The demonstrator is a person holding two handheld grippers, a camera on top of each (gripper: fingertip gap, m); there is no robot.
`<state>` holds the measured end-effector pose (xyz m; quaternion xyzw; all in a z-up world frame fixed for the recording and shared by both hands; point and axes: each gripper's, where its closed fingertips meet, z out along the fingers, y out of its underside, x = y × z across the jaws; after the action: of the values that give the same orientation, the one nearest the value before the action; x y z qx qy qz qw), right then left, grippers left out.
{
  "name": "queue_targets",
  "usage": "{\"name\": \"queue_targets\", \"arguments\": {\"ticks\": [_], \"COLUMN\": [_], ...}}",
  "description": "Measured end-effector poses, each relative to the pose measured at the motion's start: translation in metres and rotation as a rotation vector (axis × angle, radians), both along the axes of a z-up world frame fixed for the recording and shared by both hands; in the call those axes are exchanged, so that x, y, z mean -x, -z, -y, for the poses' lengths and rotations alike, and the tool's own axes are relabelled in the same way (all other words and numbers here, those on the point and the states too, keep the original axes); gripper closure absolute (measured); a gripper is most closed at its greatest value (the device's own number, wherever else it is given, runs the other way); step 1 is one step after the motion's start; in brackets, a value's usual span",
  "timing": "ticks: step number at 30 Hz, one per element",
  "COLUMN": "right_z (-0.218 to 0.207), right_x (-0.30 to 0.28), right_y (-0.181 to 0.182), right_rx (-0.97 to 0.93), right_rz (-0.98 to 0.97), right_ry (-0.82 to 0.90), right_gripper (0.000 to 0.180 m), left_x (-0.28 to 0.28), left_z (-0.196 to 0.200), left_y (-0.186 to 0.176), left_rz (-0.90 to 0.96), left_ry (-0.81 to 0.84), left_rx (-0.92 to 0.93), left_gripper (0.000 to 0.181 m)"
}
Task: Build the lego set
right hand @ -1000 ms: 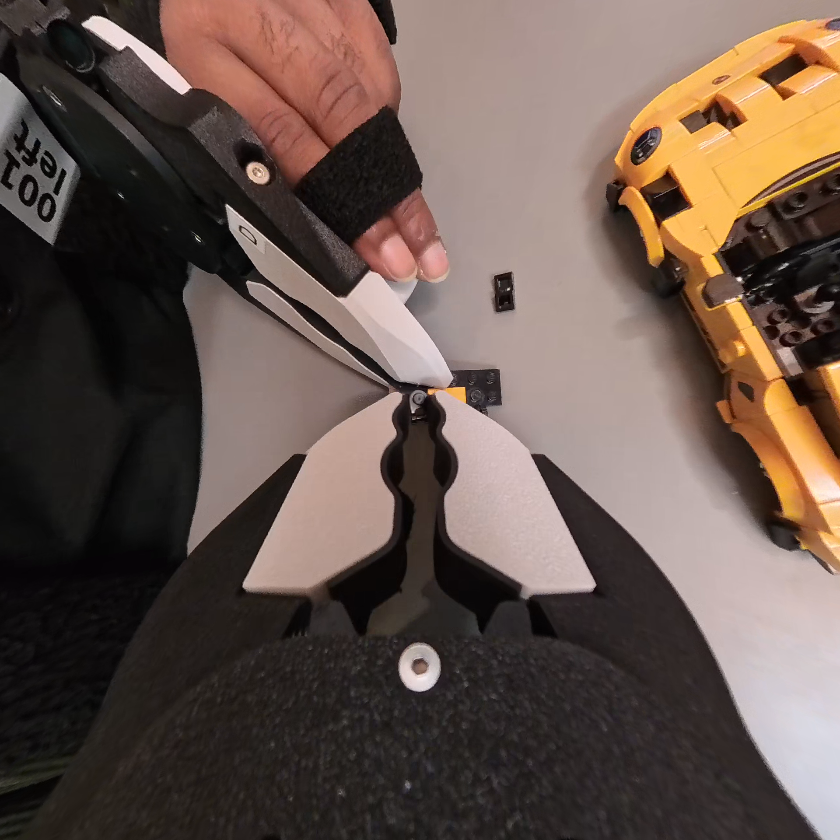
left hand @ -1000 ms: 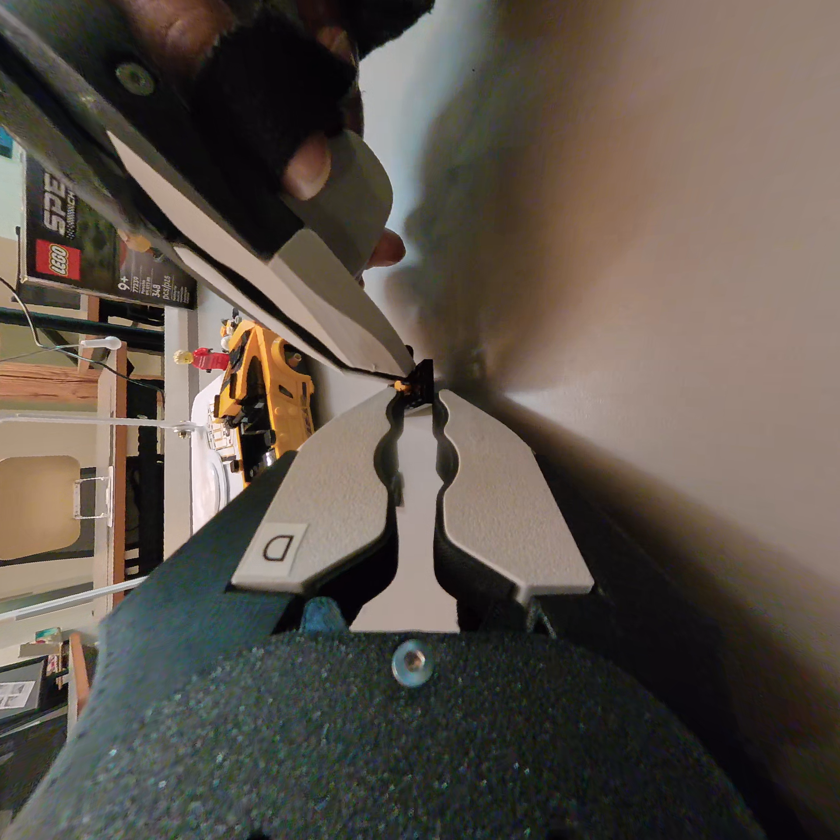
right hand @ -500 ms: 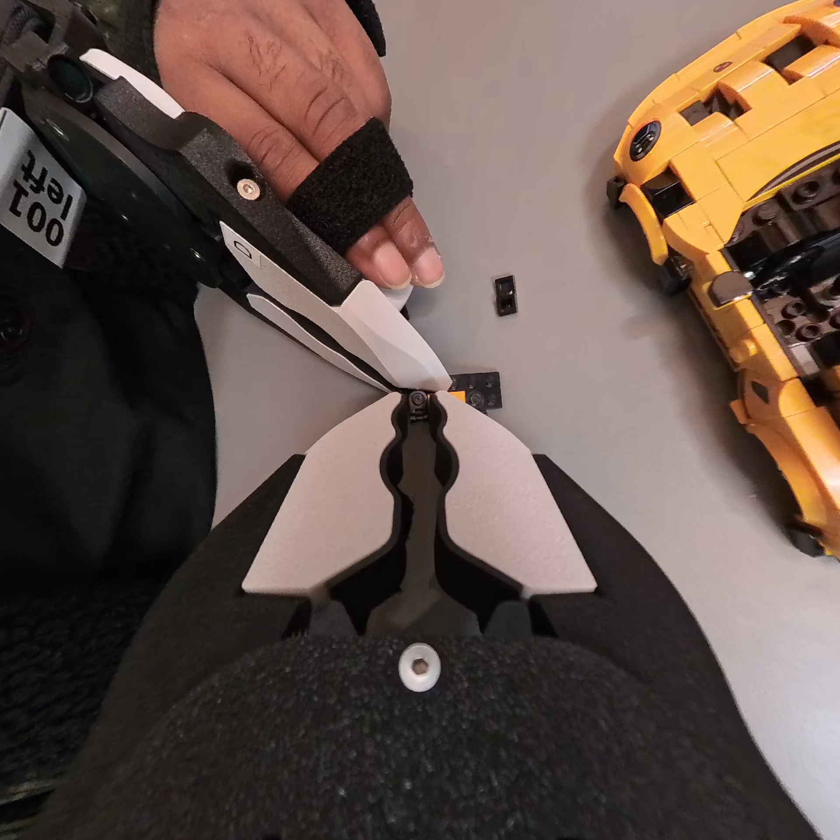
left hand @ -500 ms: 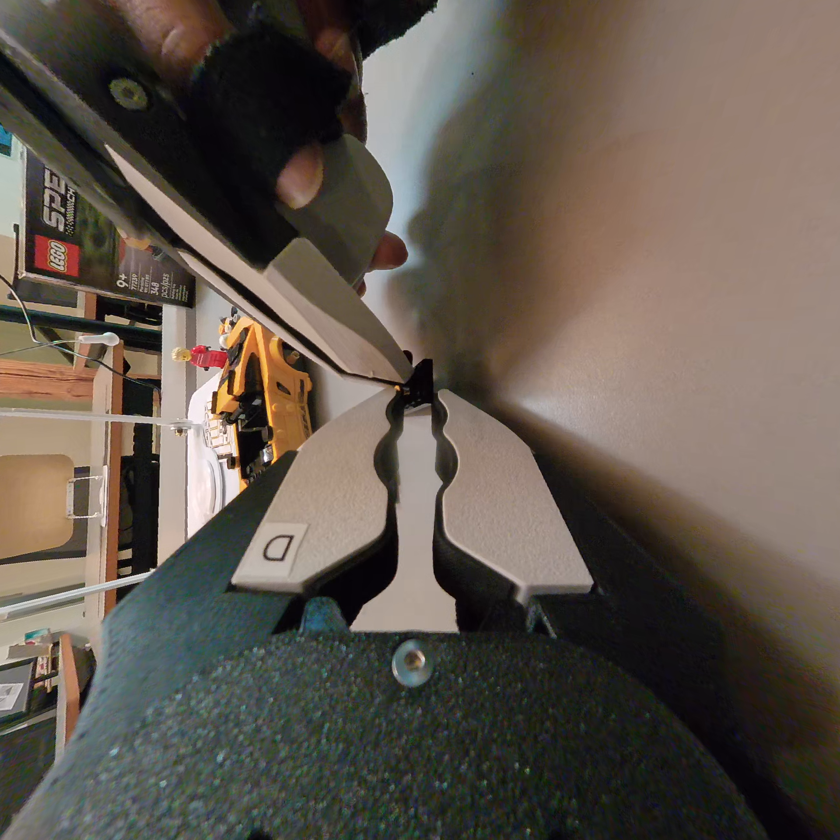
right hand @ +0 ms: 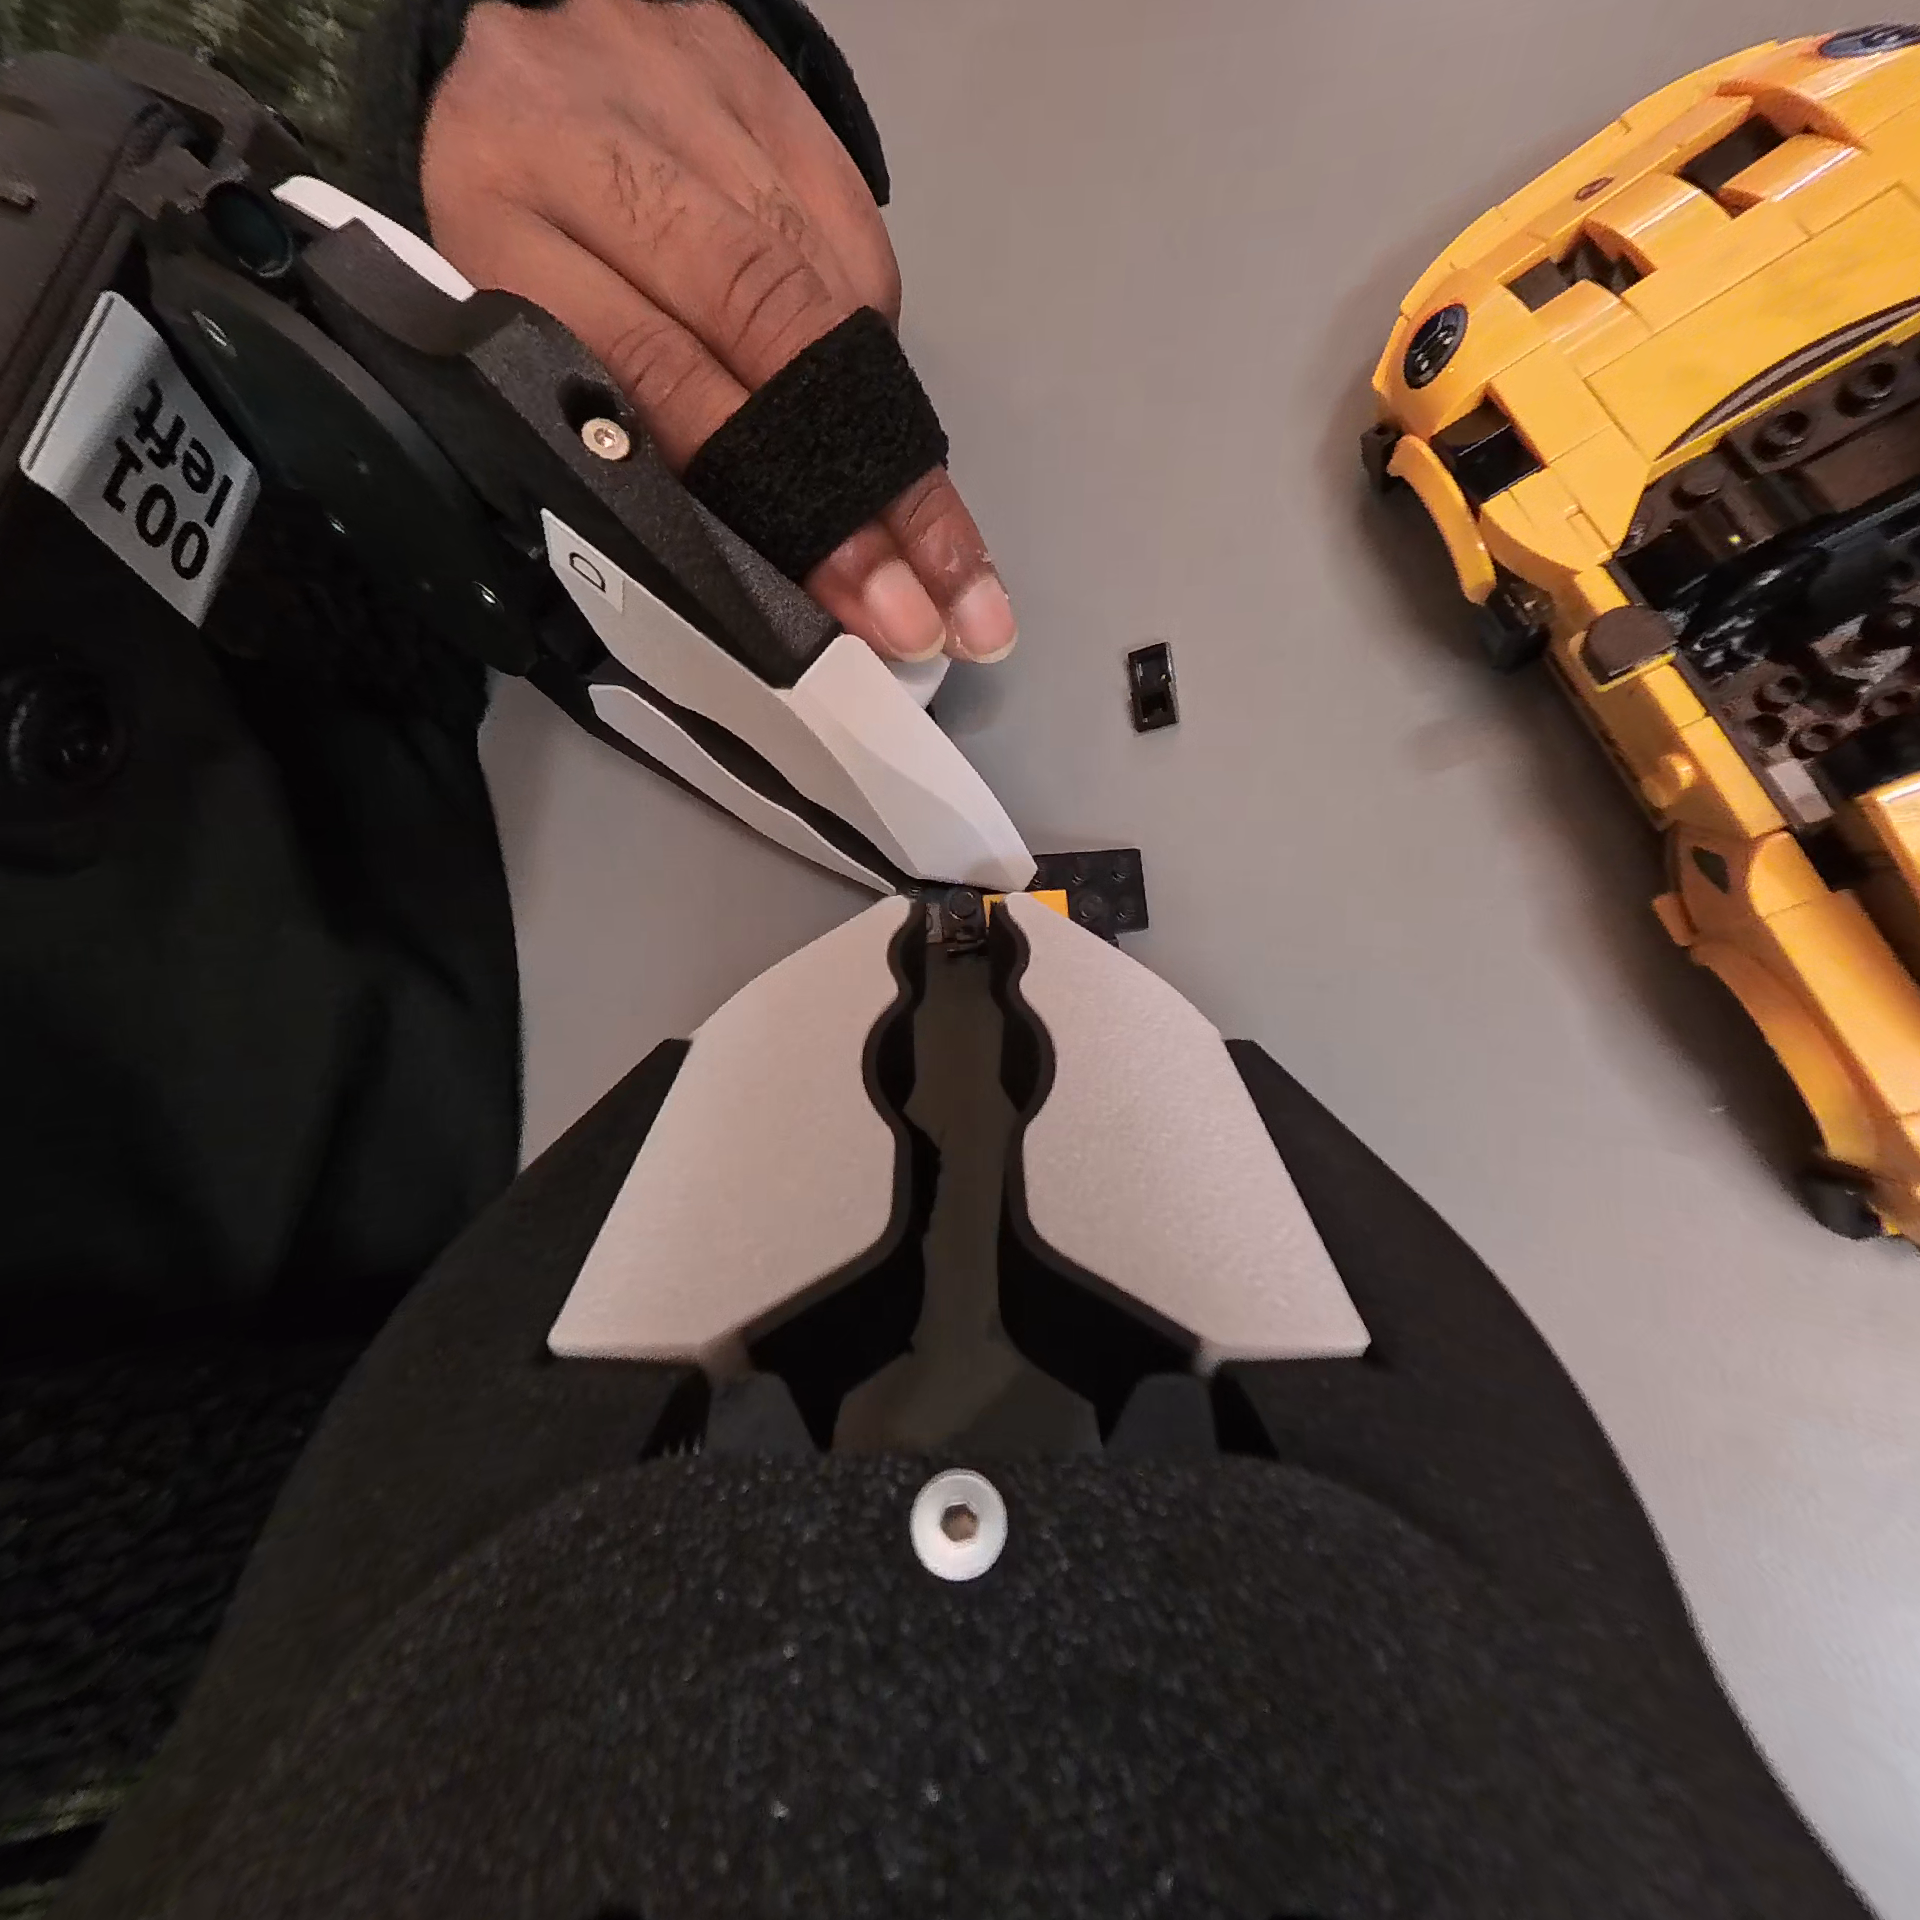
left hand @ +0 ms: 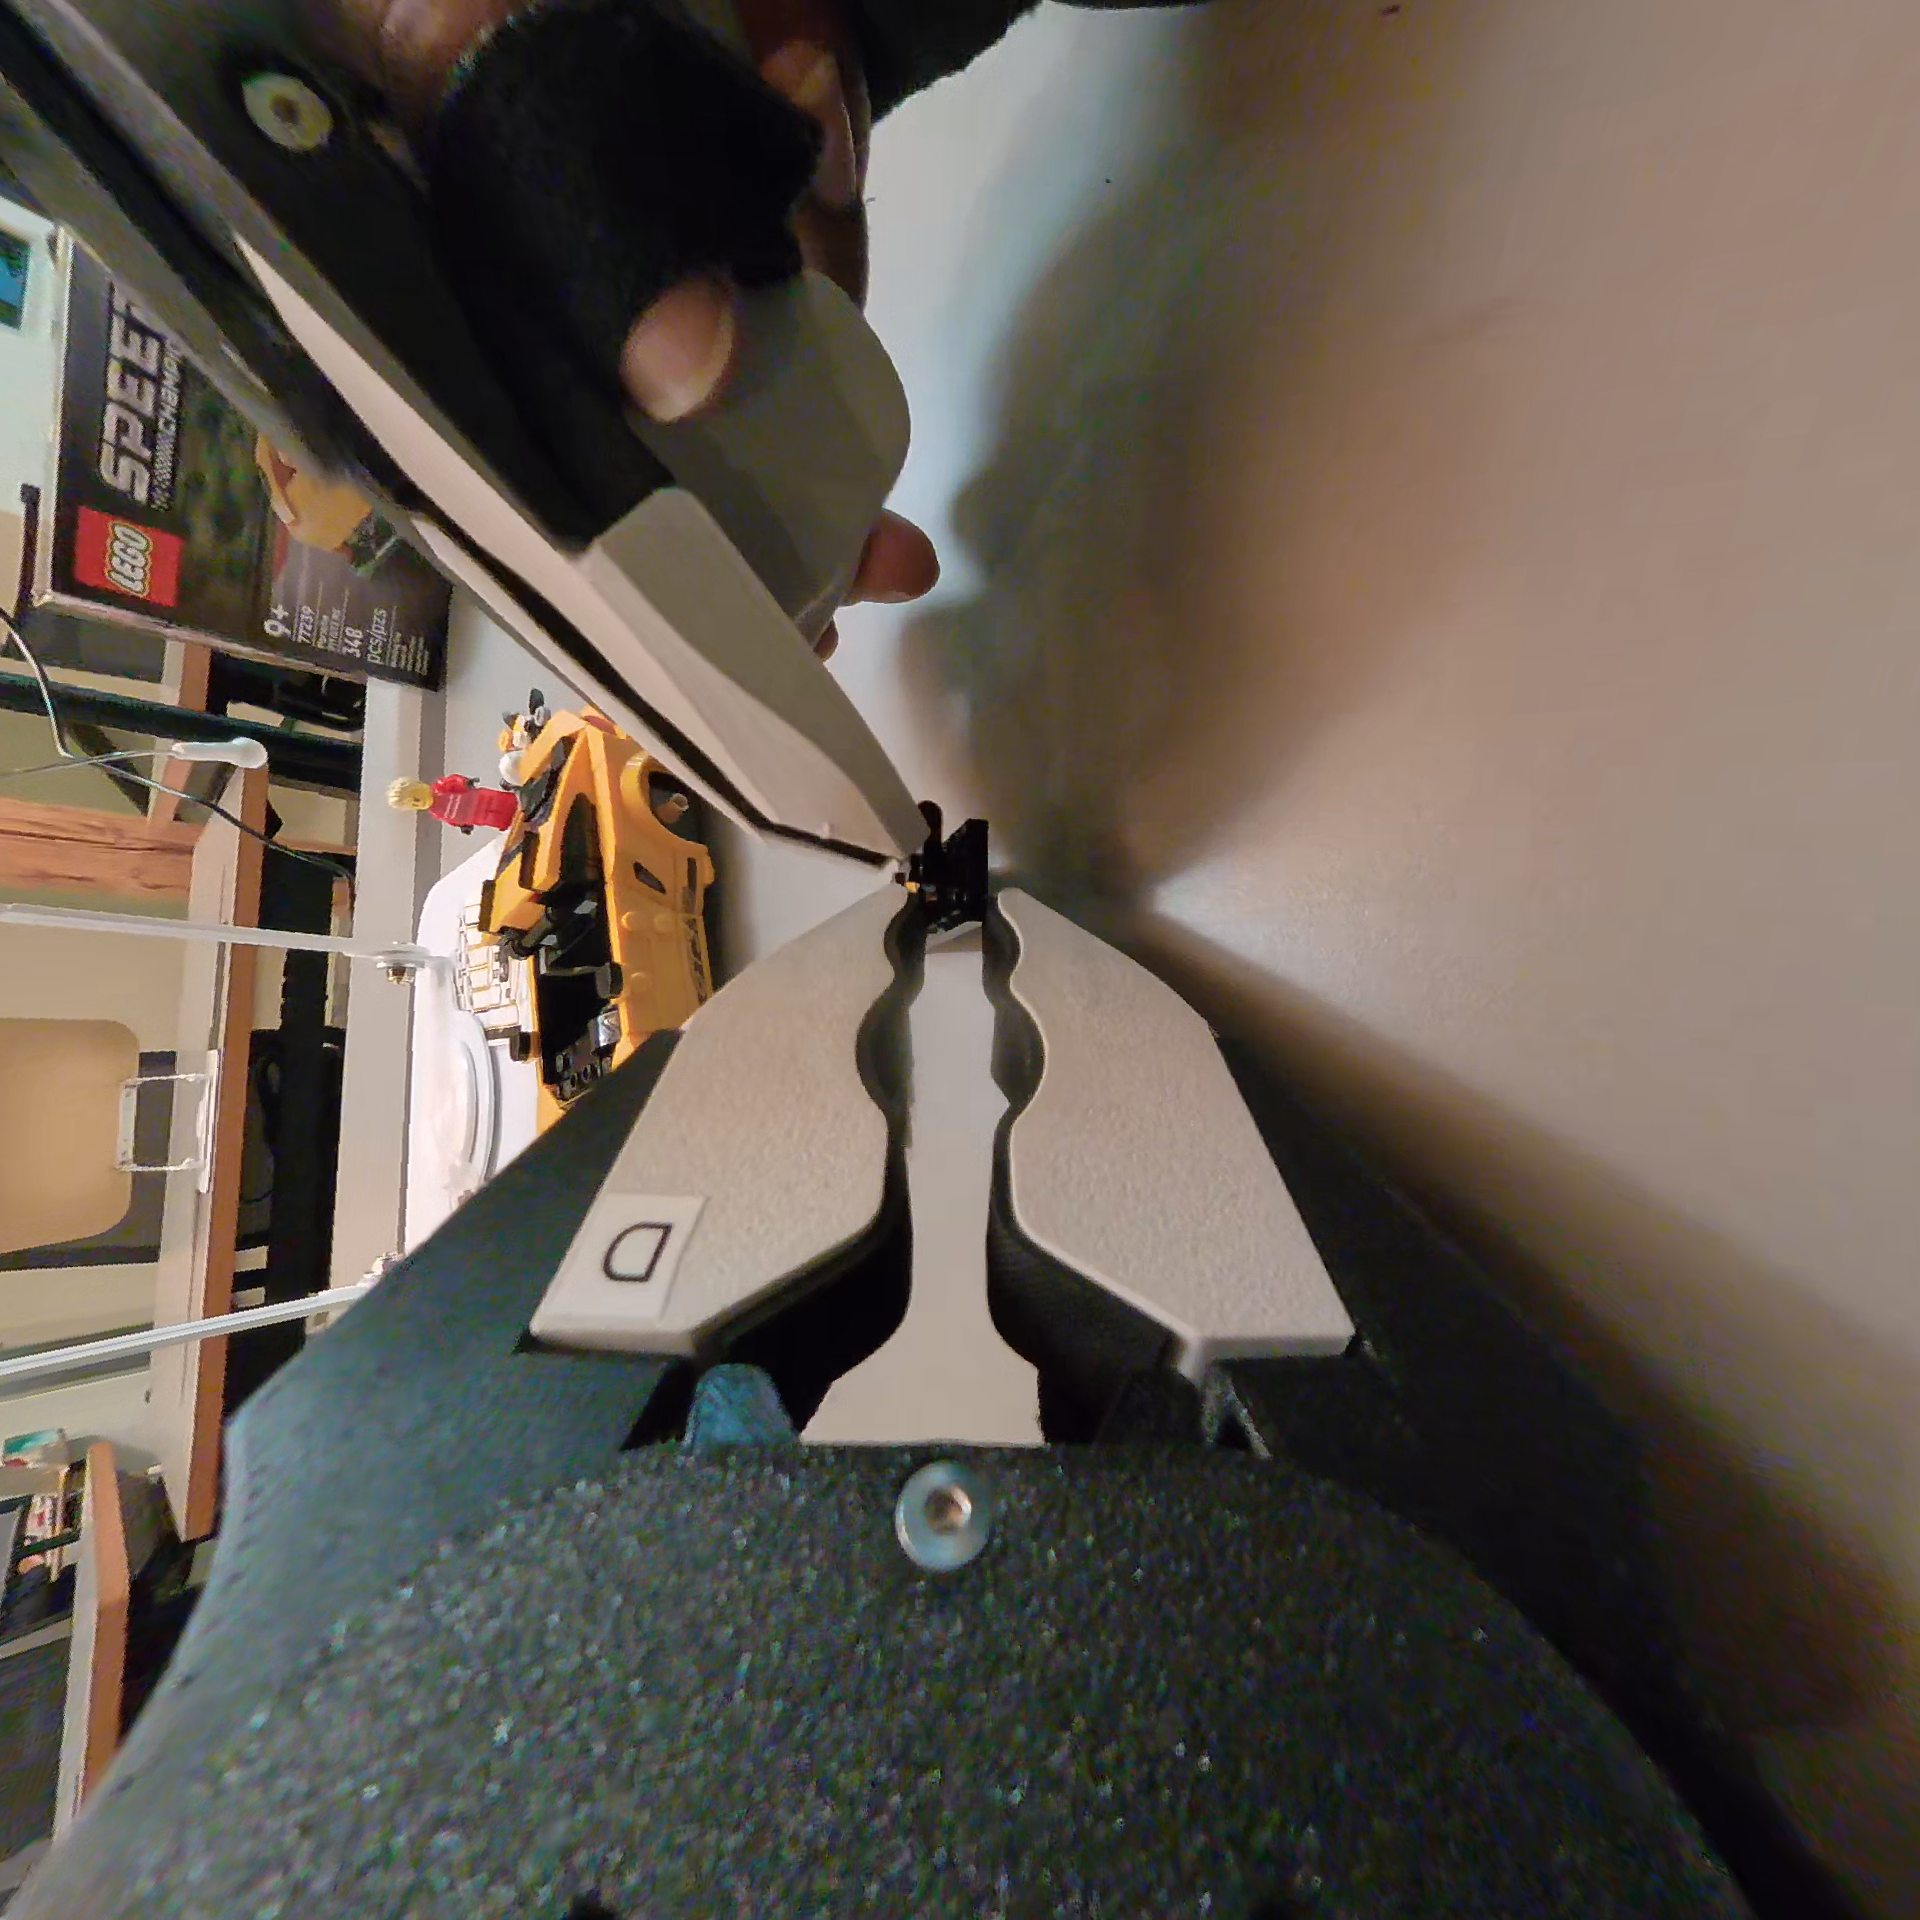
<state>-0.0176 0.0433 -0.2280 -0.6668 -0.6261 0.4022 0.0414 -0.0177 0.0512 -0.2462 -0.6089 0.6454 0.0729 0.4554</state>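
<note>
My left gripper (left hand: pixel 951 899) is shut on the end of a small black plate (right hand: pixel 1107 883) that carries an orange tile (right hand: pixel 1034 902). It holds the plate just above the grey table (right hand: pixel 1247 312). My right gripper (right hand: pixel 961 909) is shut on a tiny black studded piece (right hand: pixel 961 902) and meets the plate's held end tip to tip with the left gripper (right hand: pixel 935 878). In the left wrist view the right gripper (left hand: pixel 899 847) comes in from the upper left onto the black parts (left hand: pixel 951 873). A person's hand (right hand: pixel 727 260) grips the left tool.
A partly built yellow Lego car (right hand: pixel 1683 520) lies on the table to the right and also shows in the left wrist view (left hand: pixel 613 894). A loose small black piece (right hand: pixel 1153 689) lies beyond the plate. The set's box (left hand: pixel 208 499), a red minifigure (left hand: pixel 457 802) and a white tray (left hand: pixel 457 1091) stand behind the car. Less than 4 cm separates the two grippers' tips.
Both grippers stay shut and pressed tip to tip. They shifted only slightly; the orange tile, covered half a second ago, shows again beside the right fingertip.
</note>
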Motion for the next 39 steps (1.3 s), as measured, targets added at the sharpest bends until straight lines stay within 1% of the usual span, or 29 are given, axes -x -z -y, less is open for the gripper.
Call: {"name": "queue_targets", "arguments": {"ticks": [2,4,8,12,14,17,19,22,26,30,39], "right_z": [-0.001,-0.002,0.001,-0.001,-0.001,0.0,-0.002,-0.003,-0.004,-0.004,-0.004], "right_x": [0.0,-0.001,-0.007,-0.003,0.0,0.005,0.005,0.005,0.006,0.006,0.006], "right_y": [-0.007,-0.017,-0.016,-0.005,-0.001,0.001,0.005,0.004,0.003,0.002,0.002], "right_rx": [0.001,-0.036,-0.3,-0.636,-0.736,-0.824,-0.857,-0.867,-0.916,-0.913,-0.828], "right_rz": [-0.041,-0.133,-0.267,-0.363,-0.378,-0.405,-0.393,-0.409,-0.42,-0.424,-0.401], "right_ry": [-0.003,-0.027,-0.109,-0.151,-0.179,-0.202,-0.215,-0.188,-0.185,-0.185,-0.148], "right_gripper": [0.167,0.163,0.153,0.15,0.15,0.151,0.157,0.167,0.168,0.169,0.169], "left_x": [0.0,0.0,0.0,0.0,0.0,0.0,0.001,0.001,0.001,0.0,0.0], "left_z": [0.0,0.0,0.0,0.0,0.0,-0.001,-0.002,-0.002,-0.002,-0.001,-0.001], "left_y": [0.0,0.0,-0.002,-0.004,-0.005,-0.008,-0.008,-0.008,-0.008,-0.009,-0.009], "left_rz": [0.004,0.011,0.046,0.073,0.087,0.113,0.124,0.123,0.14,0.179,0.241], "left_ry": [-0.001,-0.003,-0.009,-0.006,-0.006,-0.007,-0.015,-0.017,-0.028,-0.045,-0.084], "left_rx": [0.003,0.007,0.039,0.067,0.08,0.095,0.103,0.104,0.128,0.182,0.27], "left_gripper": [0.171,0.171,0.171,0.172,0.173,0.176,0.176,0.175,0.175,0.175,0.175]}}
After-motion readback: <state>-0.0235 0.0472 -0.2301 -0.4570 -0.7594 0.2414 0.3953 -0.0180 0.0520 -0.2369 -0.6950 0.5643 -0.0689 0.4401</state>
